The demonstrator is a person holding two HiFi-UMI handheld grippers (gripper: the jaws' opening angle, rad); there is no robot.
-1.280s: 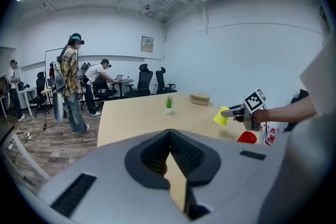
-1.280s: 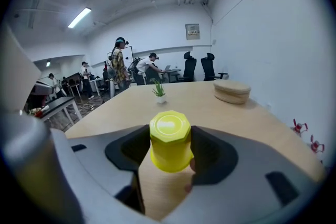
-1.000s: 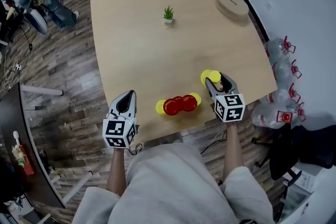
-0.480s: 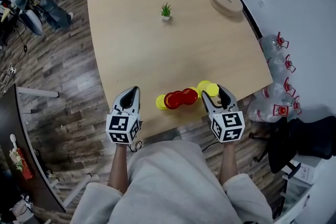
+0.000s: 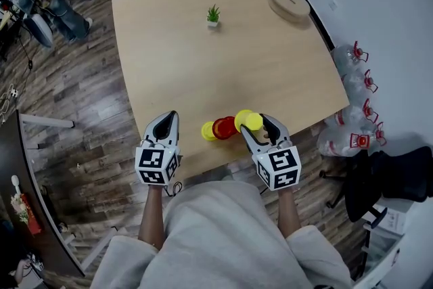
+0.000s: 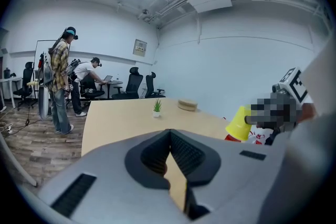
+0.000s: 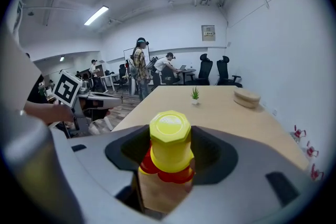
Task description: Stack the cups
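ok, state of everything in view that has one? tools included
left tool: shut, empty
right tool: shut on the held yellow cup
held yellow cup: upside down, off the table, over the red cups
red cups: on the table, partly hidden by the held cup
loose yellow cup: on the table beside the red cups
potted plant: upright
wooden disc: lying flat

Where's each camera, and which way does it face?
Head view: on the person's head, looking down at the table; forearms show.
Left gripper view: on the left hand-held gripper, facing across the table; shut jaws show.
Right gripper view: on the right hand-held gripper, facing likewise; jaws grip a yellow cup.
All share the plant.
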